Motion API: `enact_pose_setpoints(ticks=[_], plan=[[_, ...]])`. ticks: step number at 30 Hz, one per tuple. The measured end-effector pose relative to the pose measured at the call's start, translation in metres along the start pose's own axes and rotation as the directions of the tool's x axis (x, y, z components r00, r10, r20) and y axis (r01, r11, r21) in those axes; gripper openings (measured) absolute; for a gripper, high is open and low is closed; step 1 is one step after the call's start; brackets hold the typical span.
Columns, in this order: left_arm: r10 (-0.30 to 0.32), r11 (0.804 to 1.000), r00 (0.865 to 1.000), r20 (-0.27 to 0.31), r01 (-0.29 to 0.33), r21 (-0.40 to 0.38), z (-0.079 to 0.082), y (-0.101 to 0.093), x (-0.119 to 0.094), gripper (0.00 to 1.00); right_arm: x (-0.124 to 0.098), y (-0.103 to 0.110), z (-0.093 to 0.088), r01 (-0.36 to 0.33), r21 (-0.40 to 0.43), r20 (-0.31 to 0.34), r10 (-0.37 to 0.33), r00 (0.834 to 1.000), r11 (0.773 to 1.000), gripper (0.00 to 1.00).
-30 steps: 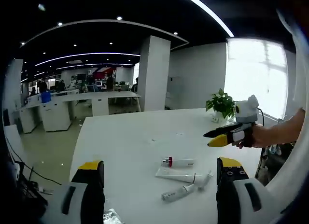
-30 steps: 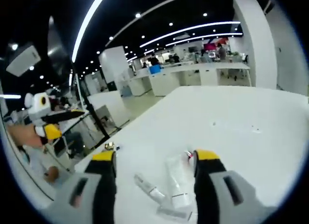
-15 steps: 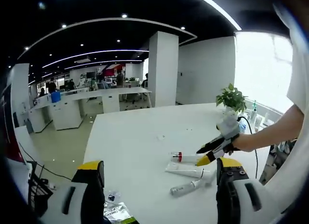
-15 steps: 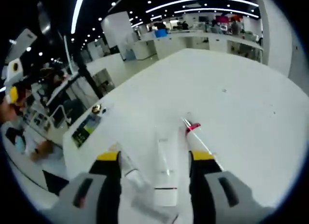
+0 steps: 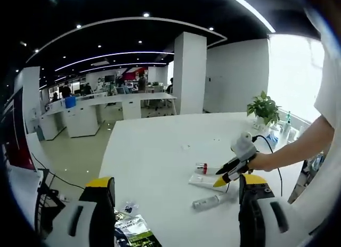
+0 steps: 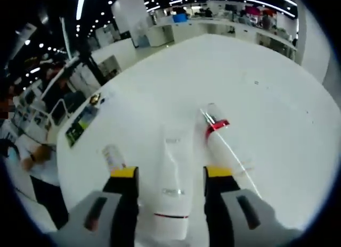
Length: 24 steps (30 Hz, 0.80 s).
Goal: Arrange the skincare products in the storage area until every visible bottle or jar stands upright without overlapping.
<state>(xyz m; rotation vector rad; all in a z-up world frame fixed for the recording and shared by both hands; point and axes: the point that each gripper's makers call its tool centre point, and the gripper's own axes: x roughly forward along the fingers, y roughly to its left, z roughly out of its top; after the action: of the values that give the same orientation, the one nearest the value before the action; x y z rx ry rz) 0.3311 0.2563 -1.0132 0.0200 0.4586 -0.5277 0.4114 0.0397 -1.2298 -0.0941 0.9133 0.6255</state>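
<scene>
Three skincare products lie flat on the white table (image 5: 154,151). A white tube (image 6: 171,151) lies between the jaws of my right gripper (image 6: 170,172), which is open just above it. To its right lies a white bottle with a red band and clear cap (image 6: 219,132), and to its left a small silver-capped bottle (image 6: 113,155). From the left gripper view, the right gripper (image 5: 226,172) hovers over the white tube (image 5: 201,179), with the red-banded bottle (image 5: 202,166) behind and the small bottle (image 5: 208,202) in front. My left gripper (image 5: 177,181) is open, holding nothing, well short of them.
A printed green packet (image 5: 133,228) lies near the table's front edge, also seen as the packet (image 6: 79,129). A potted plant (image 5: 265,106) stands at the far right. A person's forearm (image 5: 298,148) reaches in from the right. Office desks stand beyond the table.
My right gripper has dropped down to the products, so the white tube now lies between its open jaws. The left gripper's view has pulled back; the products have not moved.
</scene>
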Motion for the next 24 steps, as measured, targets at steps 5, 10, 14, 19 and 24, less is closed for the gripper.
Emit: enact_pose_setpoints(ticks=[5, 10, 14, 19, 24], plan=[[0.007, 1.000, 1.000, -0.005, -0.007, 0.011, -0.002, 0.000, -0.003, 0.99, 0.008, 0.003, -0.010, 0.006, -0.041, -0.045, -0.008, 0.999, 0.999, 0.45], [0.026, 1.000, 1.000, 0.002, -0.026, 0.006, -0.001, 0.006, -0.008, 0.99, 0.016, 0.005, -0.018, 0.009, -0.090, -0.087, -0.017, 0.996, 0.996, 0.43], [0.039, 0.999, 0.999, 0.006, -0.039, 0.009, 0.001, 0.010, -0.012, 0.99, 0.022, 0.002, -0.026, 0.018, -0.122, -0.118, -0.033, 0.993, 0.992, 0.41], [0.048, 0.999, 0.999, 0.002, -0.048, 0.012, 0.000, 0.012, -0.015, 0.99, 0.022, -0.005, -0.023, 0.055, -0.172, -0.129, -0.077, 0.989, 0.984, 0.34], [0.052, 0.999, 0.999, -0.002, -0.052, 0.016, -0.002, 0.015, -0.017, 0.98, 0.024, -0.003, -0.025, 0.064, -0.219, -0.120, -0.092, 0.988, 0.974, 0.33]])
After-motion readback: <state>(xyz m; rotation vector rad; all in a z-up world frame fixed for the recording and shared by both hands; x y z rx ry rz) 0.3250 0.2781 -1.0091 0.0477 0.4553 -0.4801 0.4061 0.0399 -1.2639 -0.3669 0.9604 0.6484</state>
